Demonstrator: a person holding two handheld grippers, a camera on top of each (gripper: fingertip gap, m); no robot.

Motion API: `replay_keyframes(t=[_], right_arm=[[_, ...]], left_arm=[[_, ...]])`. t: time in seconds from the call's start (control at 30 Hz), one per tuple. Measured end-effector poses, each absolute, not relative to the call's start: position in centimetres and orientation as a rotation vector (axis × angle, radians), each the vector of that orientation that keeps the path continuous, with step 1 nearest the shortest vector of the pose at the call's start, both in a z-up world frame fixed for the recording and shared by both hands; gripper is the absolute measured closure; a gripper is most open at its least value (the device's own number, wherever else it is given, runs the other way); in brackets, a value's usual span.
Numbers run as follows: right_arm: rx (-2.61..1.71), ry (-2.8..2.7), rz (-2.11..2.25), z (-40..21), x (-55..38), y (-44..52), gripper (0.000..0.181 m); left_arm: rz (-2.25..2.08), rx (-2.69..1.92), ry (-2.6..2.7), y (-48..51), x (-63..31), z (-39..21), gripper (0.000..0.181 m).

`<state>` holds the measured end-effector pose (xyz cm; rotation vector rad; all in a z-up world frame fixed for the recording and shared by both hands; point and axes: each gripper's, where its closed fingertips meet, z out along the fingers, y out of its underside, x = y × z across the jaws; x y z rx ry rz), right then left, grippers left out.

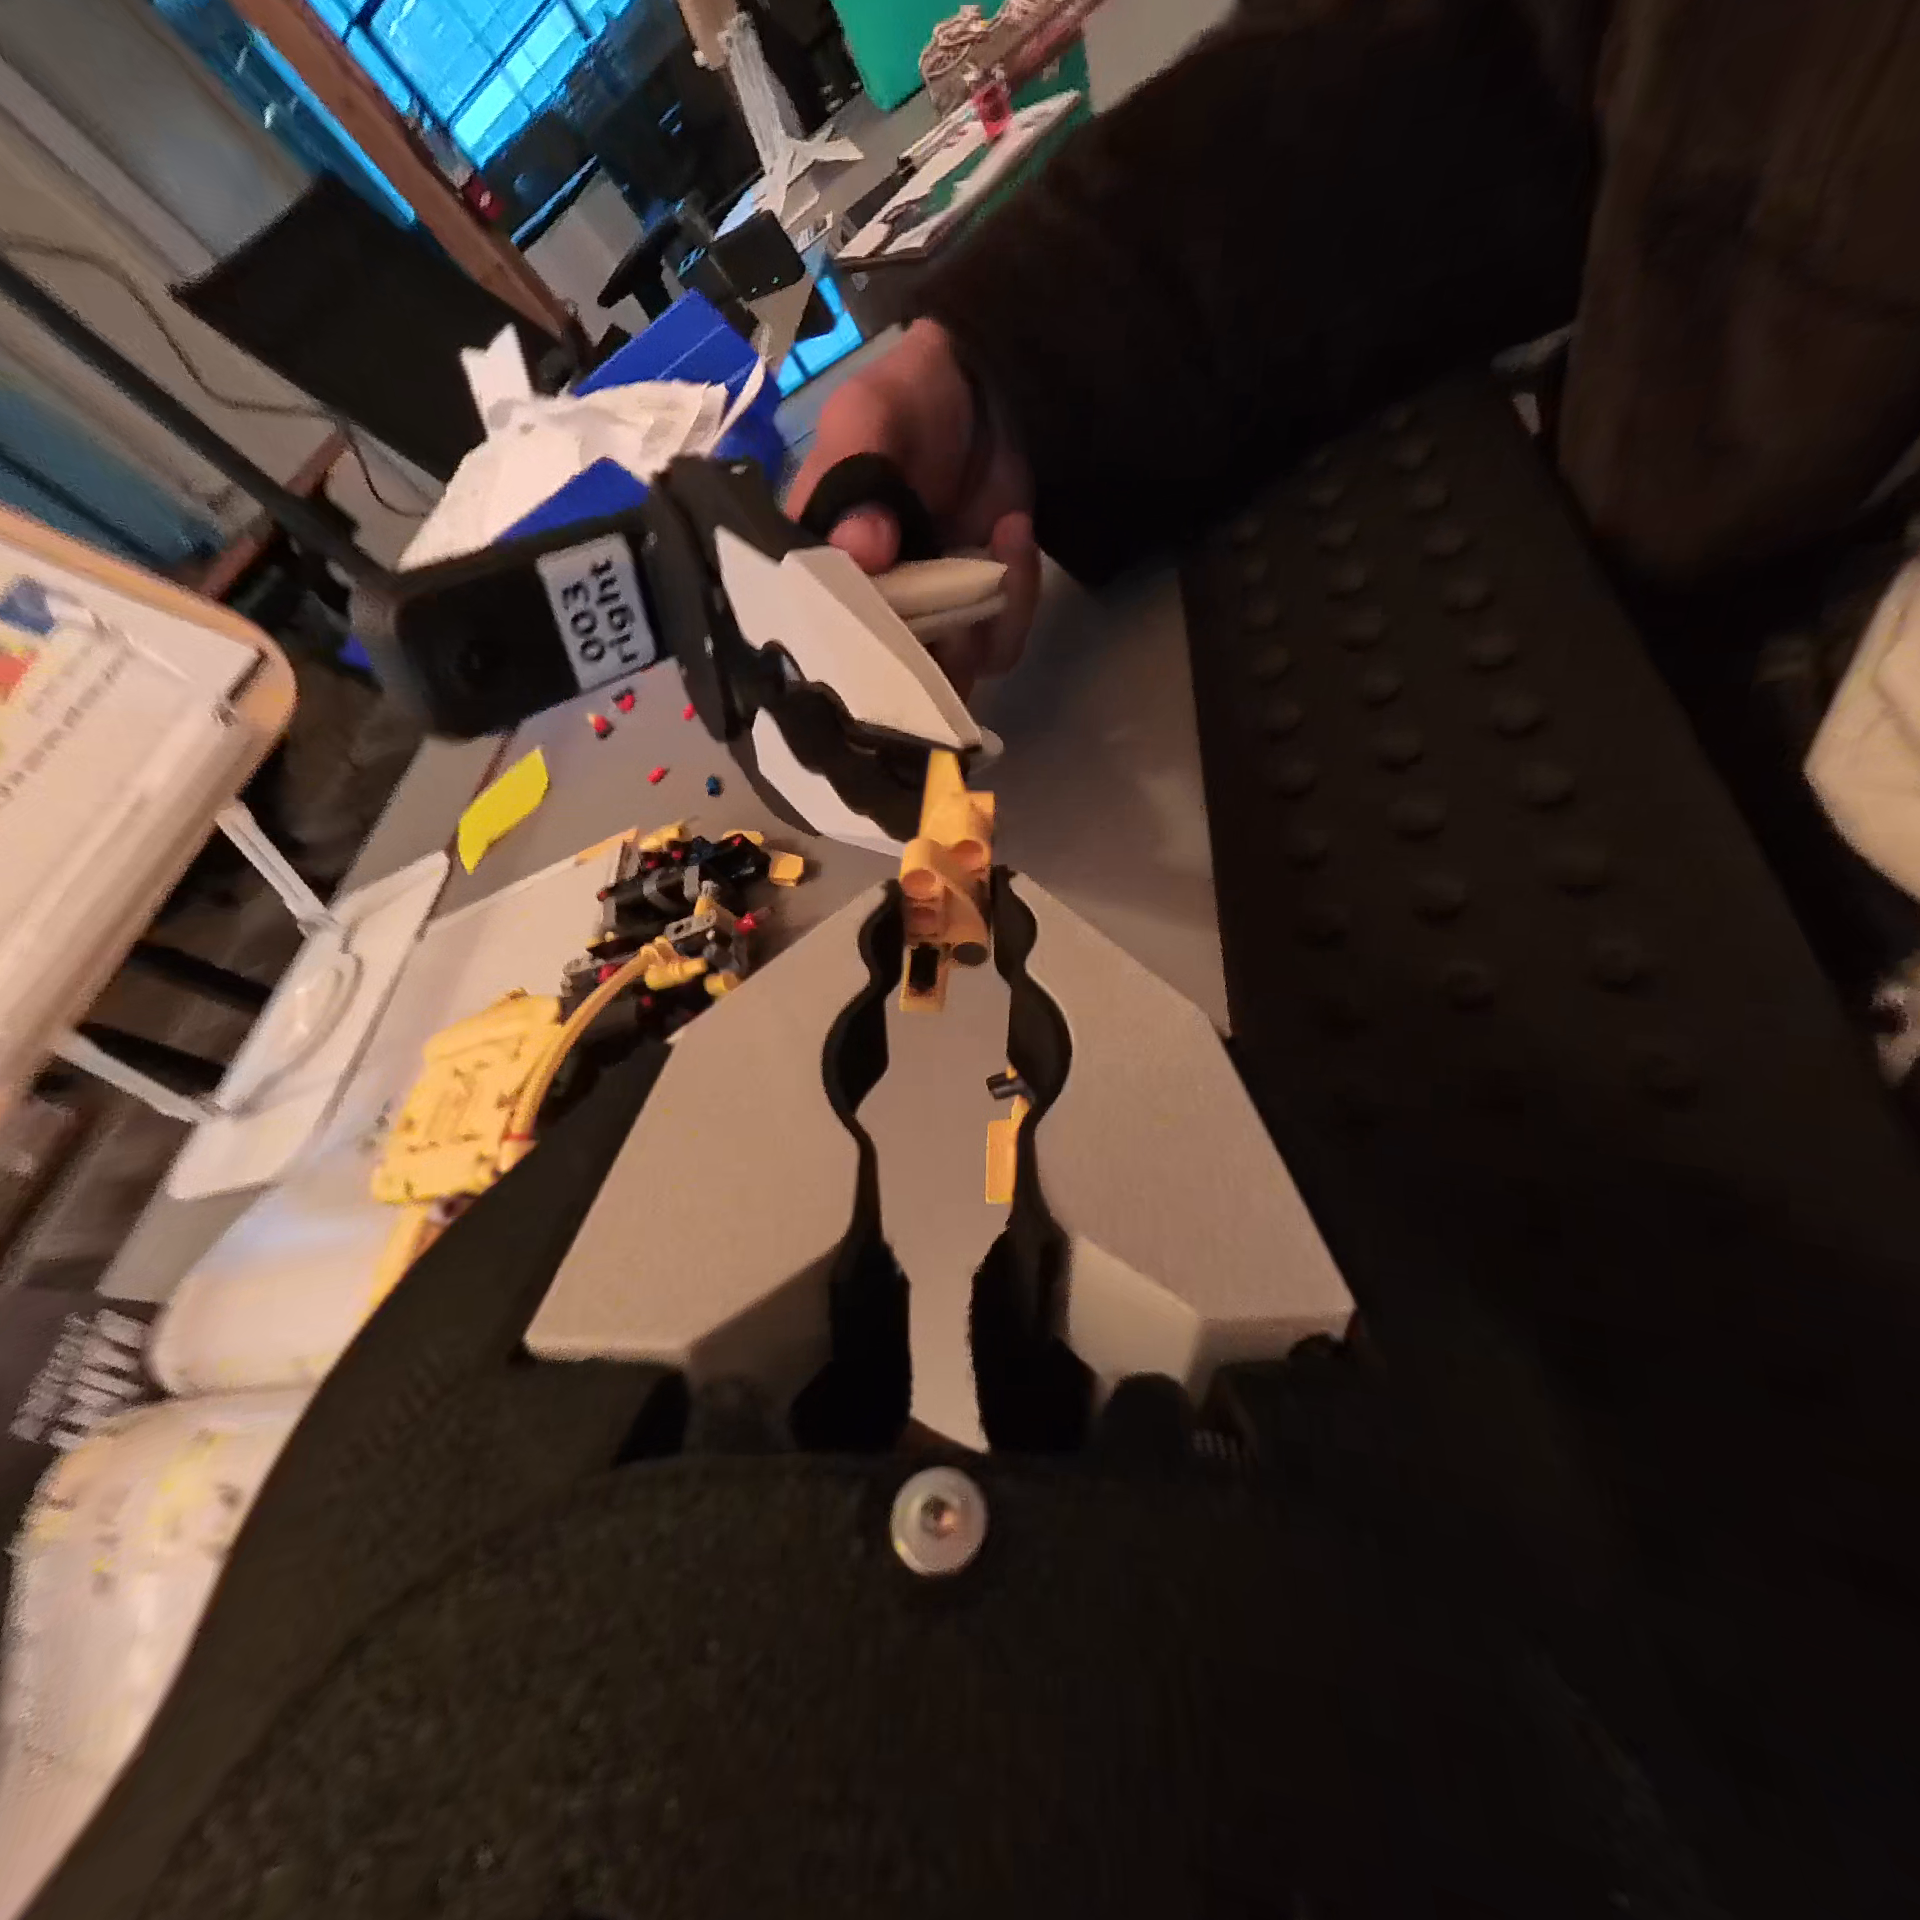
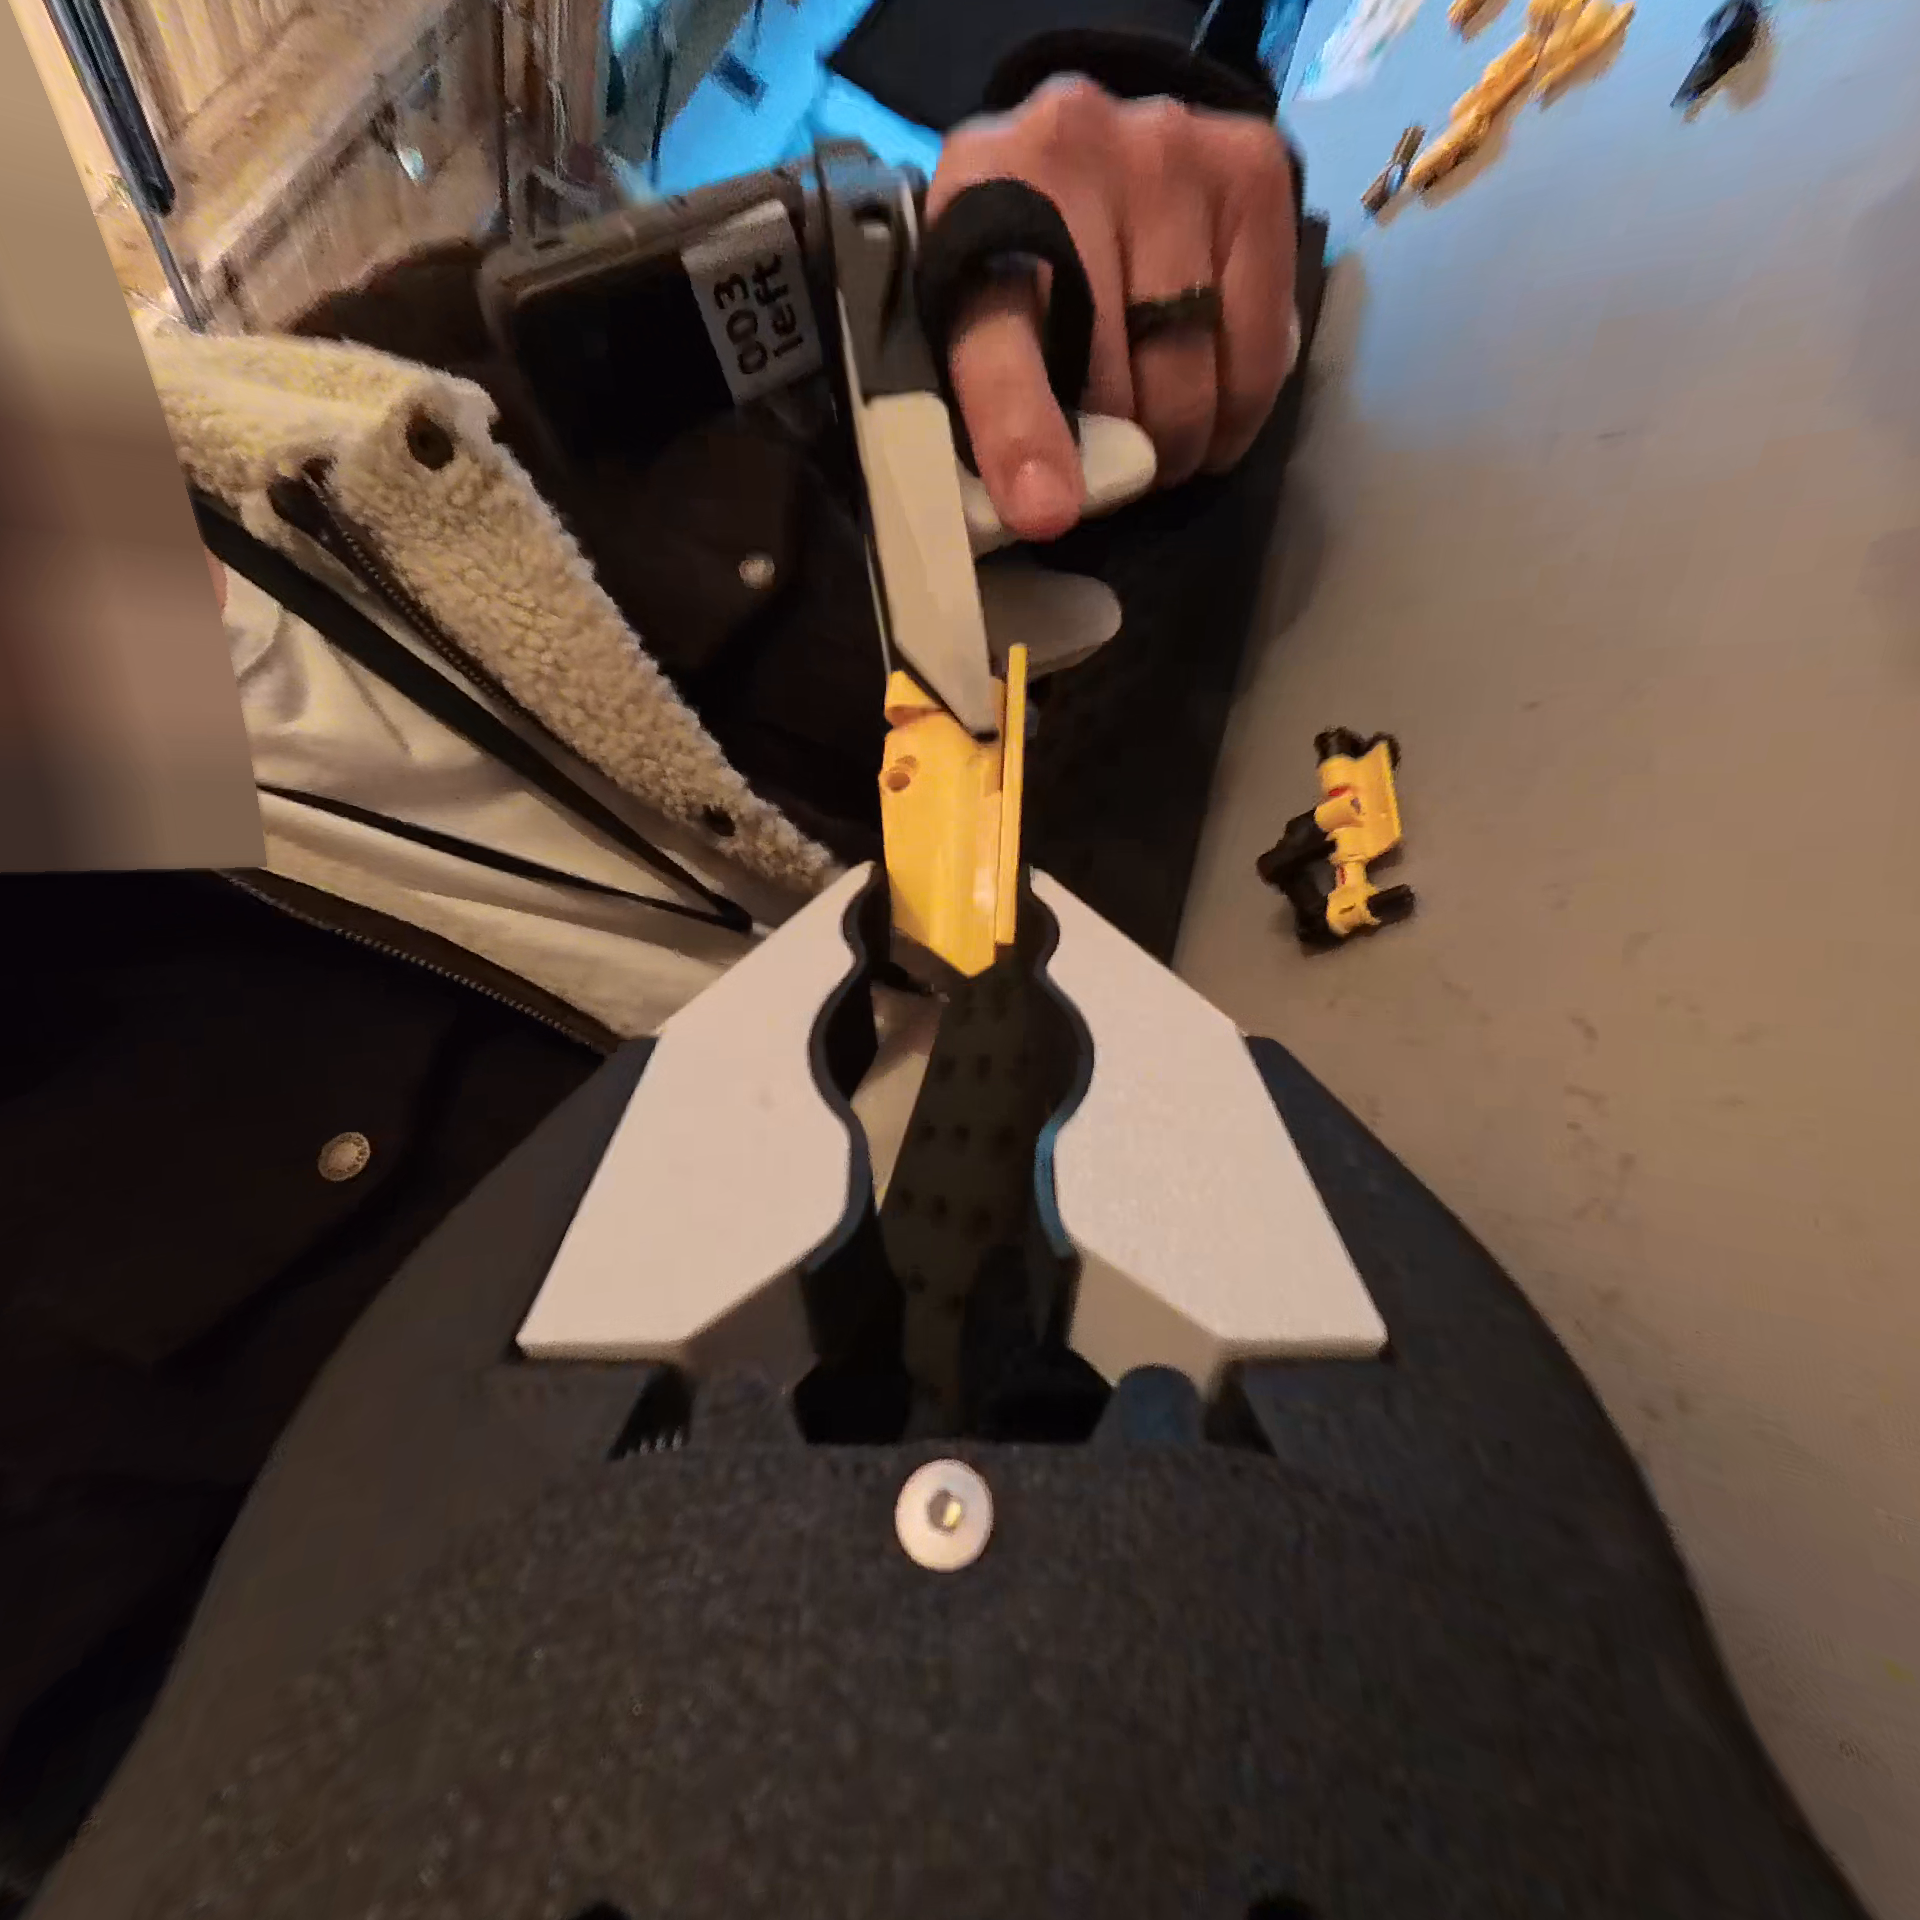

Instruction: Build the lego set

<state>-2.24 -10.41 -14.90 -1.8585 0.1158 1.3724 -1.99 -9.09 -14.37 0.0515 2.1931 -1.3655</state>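
The grey table (image 1: 1101,665) is carrying everything, and in the left wrist view a black studded chair seat (image 1: 1507,831) is sitting just beside its near edge. A person in a dark jacket (image 2: 156,1091) with a cream fleece collar (image 2: 499,540) is filling the left side of the right wrist view; a blurred patch is covering the far left.

The left gripper (image 1: 940,914) is clamping the near end of a yellow lego assembly (image 1: 940,883) between its fingertips, the piece held in the air above the table edge. The right gripper (image 2: 951,914) is gripping the opposite end of the same yellow assembly (image 2: 951,831), so both sets of tongs are closed on it from facing directions, tips nearly meeting. In the left wrist view the right gripper (image 1: 961,753) is showing farther off, with a hand (image 1: 925,488) wrapped round its handle. In the right wrist view the left gripper (image 2: 971,717) is coming down from above, with a ringed hand (image 2: 1122,291) on its trigger.

On the table in the left wrist view, a half-built black and yellow lego model (image 1: 665,935) is lying left of the grippers, with a yellow instruction sheet (image 1: 457,1112) under its near side, a yellow sticky note (image 1: 504,805) beyond it, and small red and blue pins (image 1: 657,774) scattered farther back. A blue bin (image 1: 665,416) with white paper is standing at the far end.

In the right wrist view a small yellow and black sub-assembly (image 2: 1340,842) is lying alone on the table, right of the grippers and well apart from them. More yellow loose pieces (image 2: 1517,83) are lying blurred at the top right.
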Motion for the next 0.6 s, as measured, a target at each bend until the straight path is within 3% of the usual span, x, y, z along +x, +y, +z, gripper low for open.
replay_keyframes(t=[0.2,0.4,0.53,0.6], right_arm=[[-1.646,0.235,0.923,-12.1,3.9,-9.6,0.139],[-1.696,0.15,0.52,-12.3,3.7,-8.2,0.14],[-1.64,0.125,0.558,-11.2,2.8,-7.4,0.143],[-1.64,0.116,0.607,-11.2,2.4,-7.3,0.156]], left_arm=[[-1.893,-0.601,2.217,-6.9,1.2,-11.6,0.166],[-2.274,-0.939,2.138,-5.6,2.3,-9.9,0.166],[-2.29,-0.973,2.187,-6.0,2.1,-10.4,0.166],[-2.29,-0.977,2.2,-6.1,2.0,-10.6,0.166]])
